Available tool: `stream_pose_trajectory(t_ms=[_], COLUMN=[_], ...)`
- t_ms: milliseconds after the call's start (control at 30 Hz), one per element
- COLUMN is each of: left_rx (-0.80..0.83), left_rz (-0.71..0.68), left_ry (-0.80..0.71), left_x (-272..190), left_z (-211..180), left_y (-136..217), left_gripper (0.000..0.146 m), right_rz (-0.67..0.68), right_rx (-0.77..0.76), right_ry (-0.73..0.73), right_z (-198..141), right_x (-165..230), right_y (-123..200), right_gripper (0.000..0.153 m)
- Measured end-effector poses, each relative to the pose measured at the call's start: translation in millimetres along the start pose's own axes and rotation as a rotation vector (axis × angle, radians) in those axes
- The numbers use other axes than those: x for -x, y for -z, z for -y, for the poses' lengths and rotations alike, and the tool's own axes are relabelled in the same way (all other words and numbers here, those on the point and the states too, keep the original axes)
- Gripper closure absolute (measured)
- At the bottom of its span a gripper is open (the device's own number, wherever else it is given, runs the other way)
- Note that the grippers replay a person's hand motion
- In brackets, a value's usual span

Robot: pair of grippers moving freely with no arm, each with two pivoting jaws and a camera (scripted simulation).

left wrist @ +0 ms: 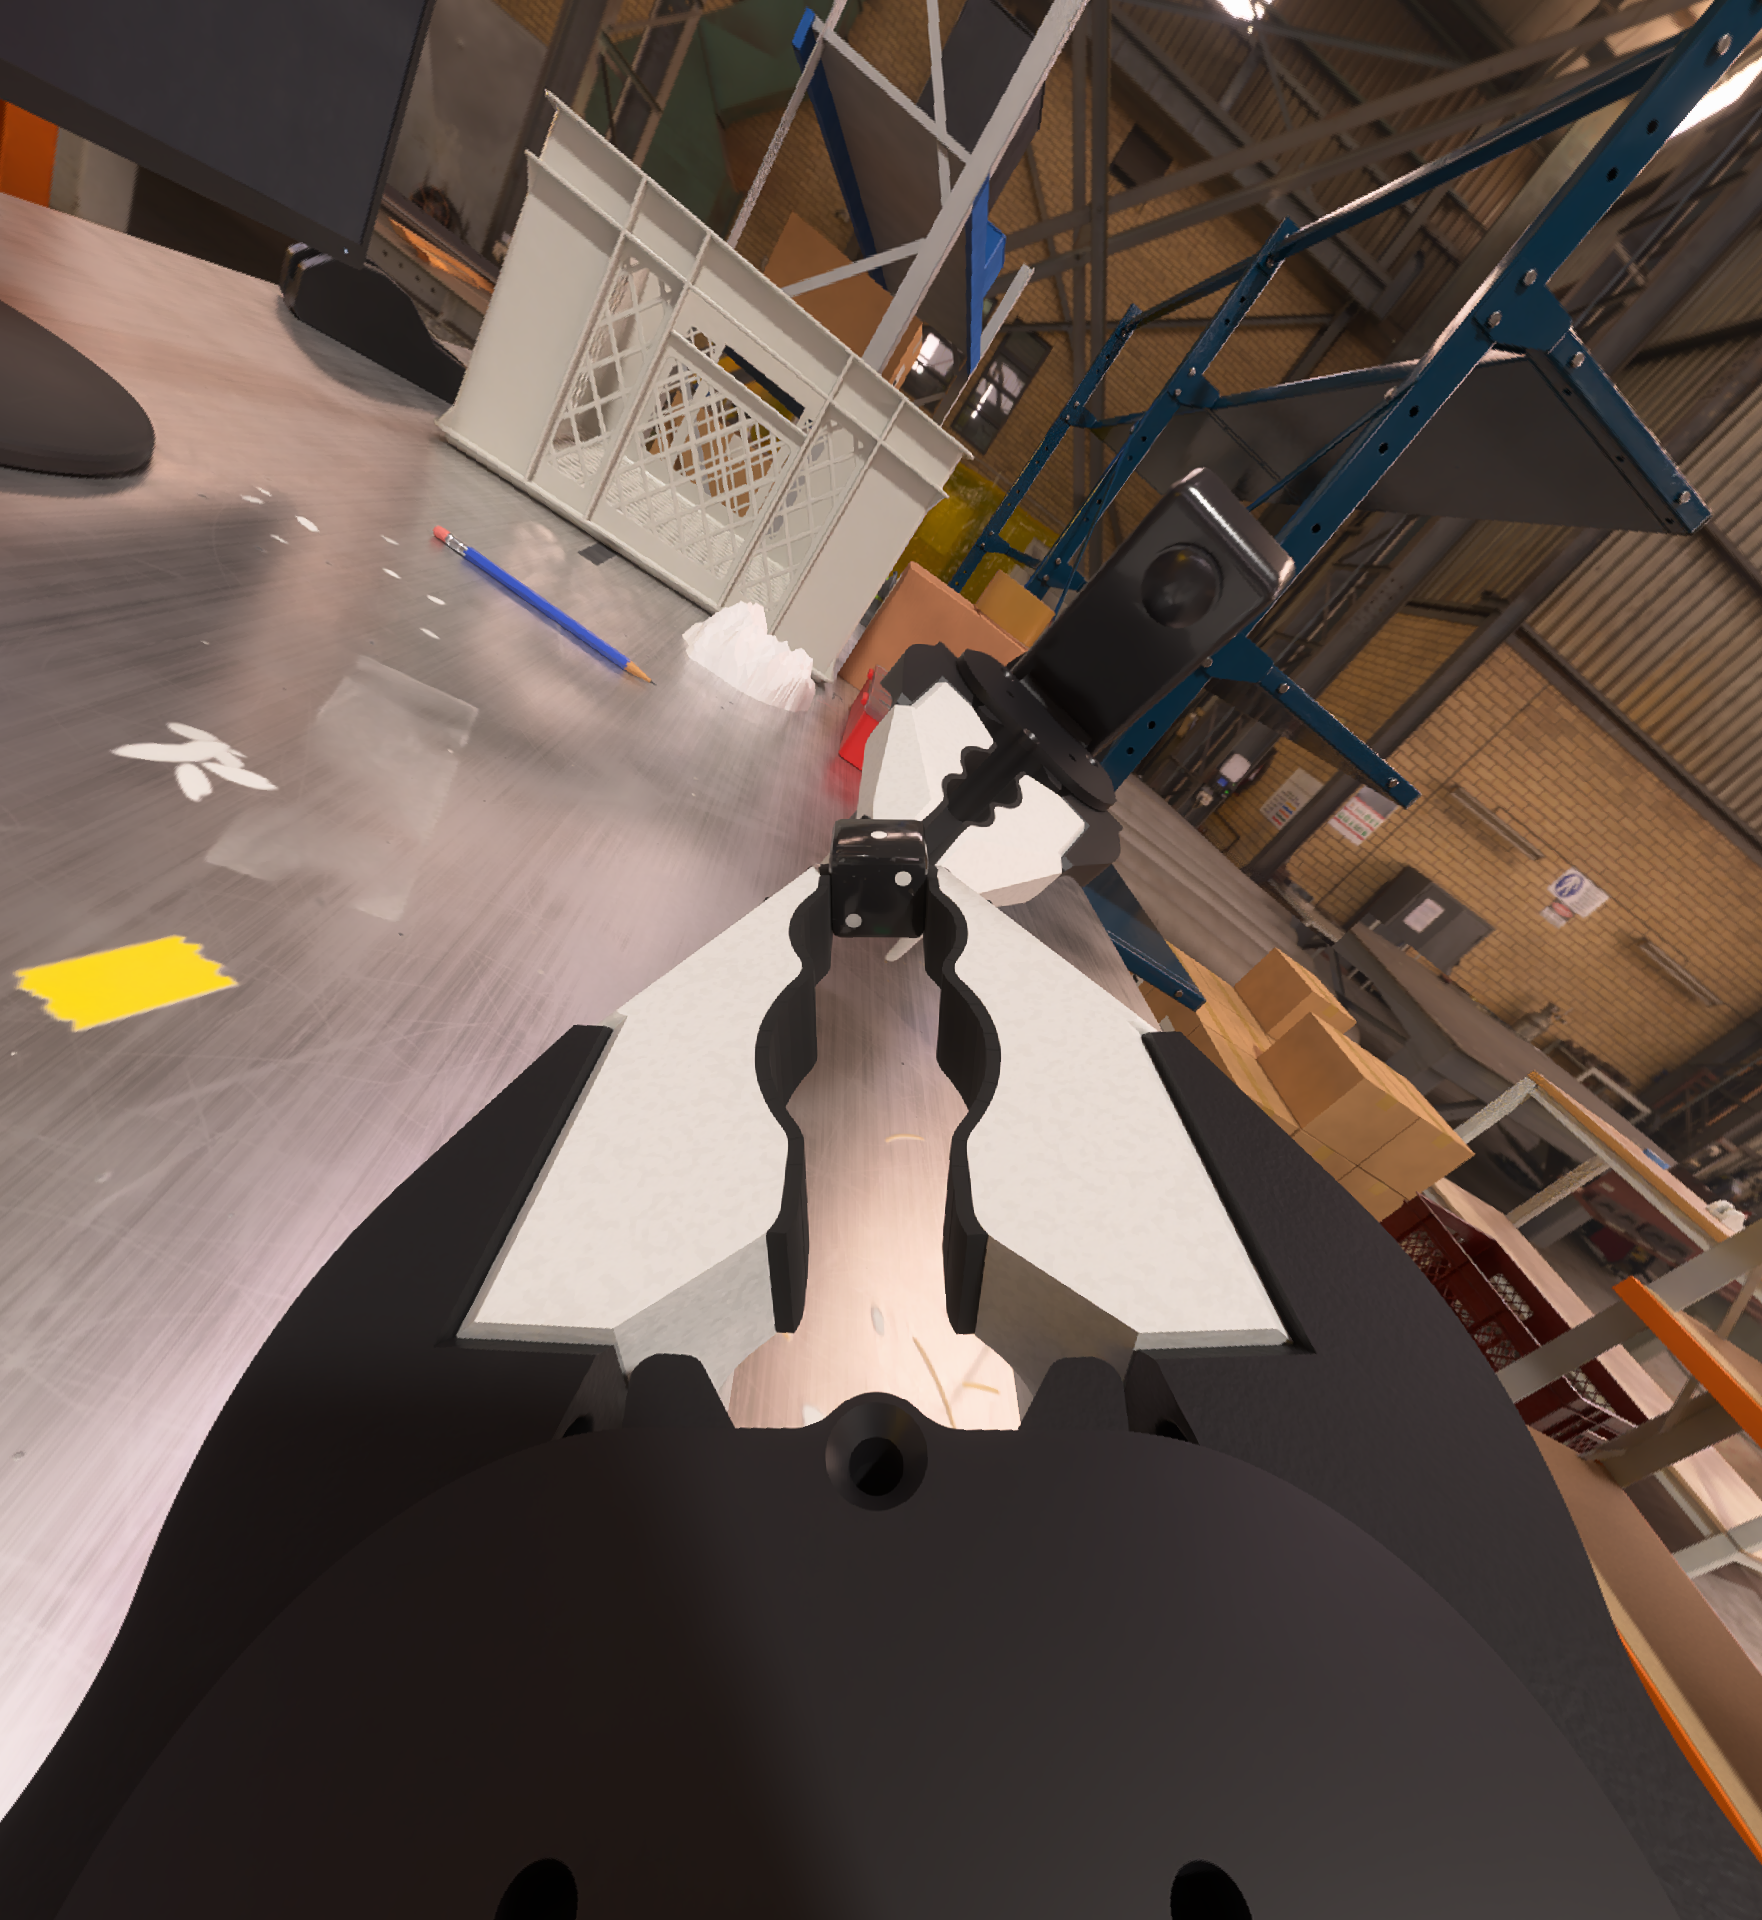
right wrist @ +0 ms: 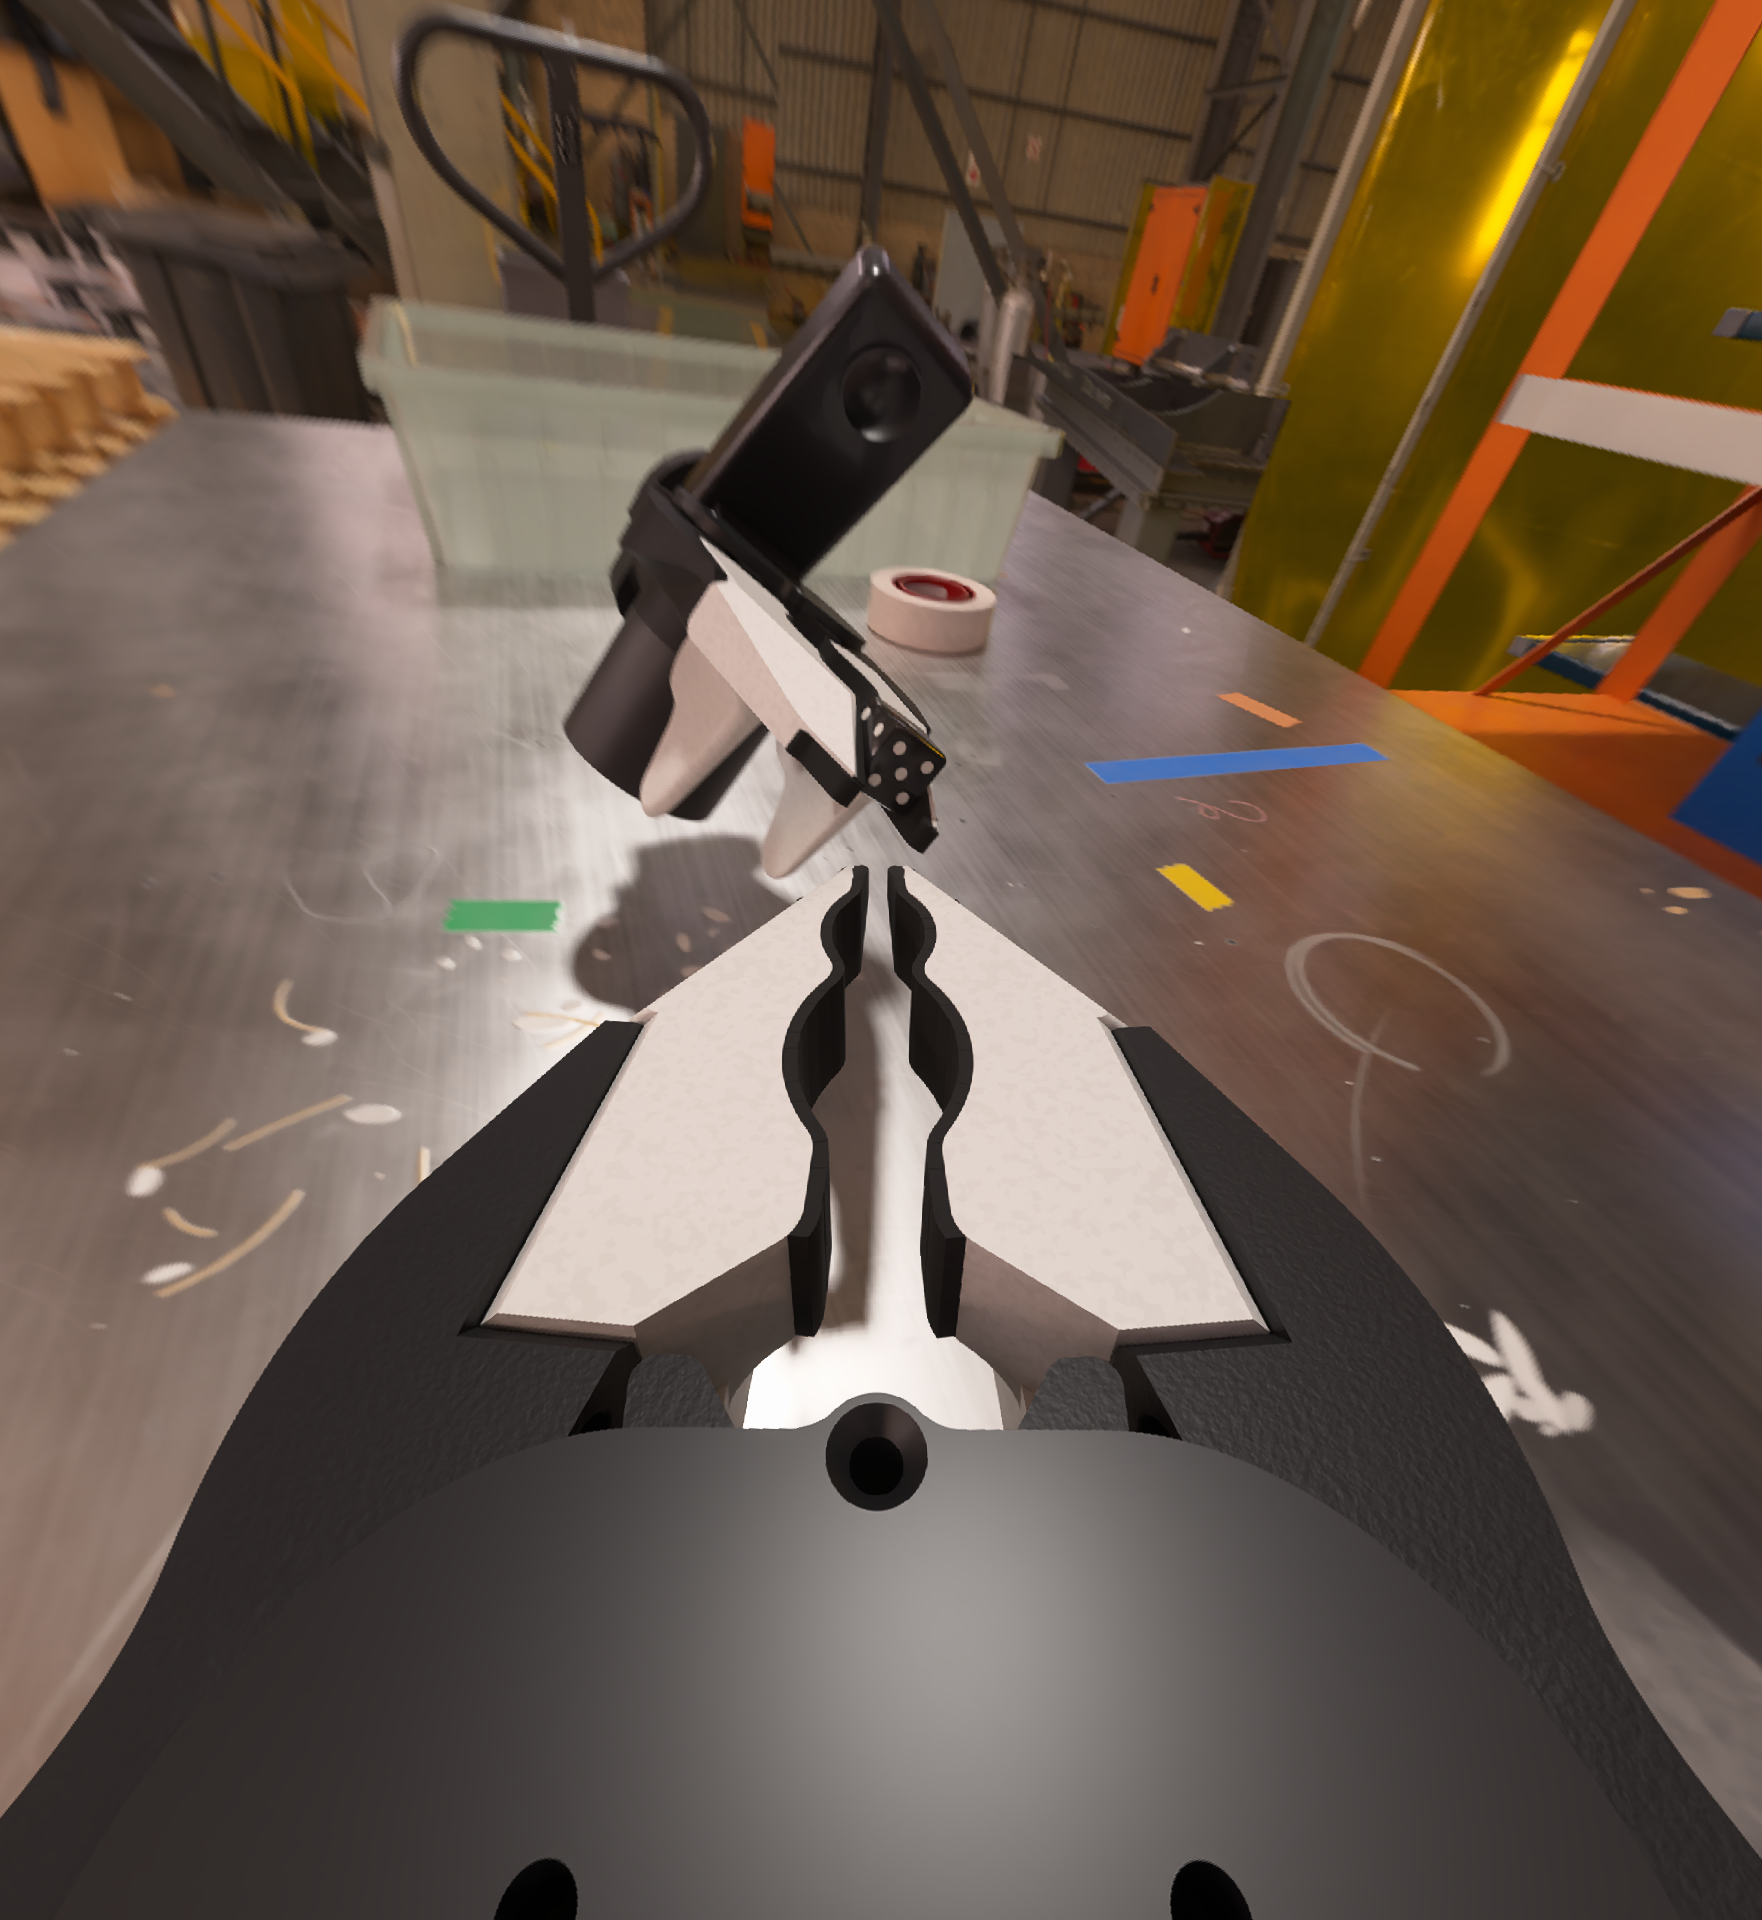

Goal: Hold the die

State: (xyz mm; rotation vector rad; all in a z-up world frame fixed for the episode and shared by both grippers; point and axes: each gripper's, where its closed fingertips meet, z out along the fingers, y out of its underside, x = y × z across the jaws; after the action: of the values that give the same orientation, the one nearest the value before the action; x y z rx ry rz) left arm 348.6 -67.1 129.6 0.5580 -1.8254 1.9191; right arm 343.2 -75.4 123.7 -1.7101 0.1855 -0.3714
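Observation:
A black die with white pips point(left wrist: 875, 885) is pinched between the fingertips of my left gripper point(left wrist: 877, 899), which holds it above the metal table point(left wrist: 233, 1143). The right wrist view shows the same die point(right wrist: 903, 769) in the left gripper point(right wrist: 872, 800), raised over its shadow. My right gripper point(right wrist: 877, 883) is shut and empty, its tips just below and in front of the die. In the left wrist view the right gripper point(left wrist: 960, 805) points at the die from the far side, very close to it.
A white lattice crate point(left wrist: 711, 416), a blue pencil point(left wrist: 544, 608), crumpled white paper point(left wrist: 752, 649), a yellow tape patch point(left wrist: 124, 980) and a monitor foot point(left wrist: 368, 312) lie on the table. A tape roll point(right wrist: 931, 608) and a pale bin point(right wrist: 648, 447) stand farther back.

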Motion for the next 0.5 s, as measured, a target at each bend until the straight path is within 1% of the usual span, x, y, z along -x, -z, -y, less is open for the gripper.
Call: stream_pose_trajectory(t_ms=[67, 133, 233, 333, 367, 433, 500], left_rx=[-0.003, -0.001, -0.034, -0.051, -0.055, -0.074, -0.096], left_rz=[-0.005, -0.031, -0.062, -0.059, -0.050, -0.031, -0.028], left_ry=[0.013, 0.046, 0.086, 0.069, 0.058, 0.056, 0.074], left_x=[-1, -3, -6, -10, -11, -12, -12], left_z=[0, -2, 0, 0, 0, 1, 2], left_y=[1, 2, 1, -7, -10, -16, -17], left_gripper=[0.130, 0.130, 0.130, 0.130, 0.130, 0.130, 0.130], right_rz=[0.039, 0.077, 0.132, 0.168, 0.178, 0.193, 0.188], right_rx=[-0.057, -0.164, -0.338, -0.452, -0.475, -0.489, -0.480], right_ry=[-0.079, -0.193, -0.440, -0.690, -0.754, -0.828, -0.850], right_z=[6, 19, 37, 44, 44, 41, 36], right_x=[2, 2, -7, -17, -19, -20, -20], right_y=[2, 7, 13, 12, 10, 6, 2], right_gripper=[0.149, 0.149, 0.149, 0.149, 0.149, 0.149, 0.149])
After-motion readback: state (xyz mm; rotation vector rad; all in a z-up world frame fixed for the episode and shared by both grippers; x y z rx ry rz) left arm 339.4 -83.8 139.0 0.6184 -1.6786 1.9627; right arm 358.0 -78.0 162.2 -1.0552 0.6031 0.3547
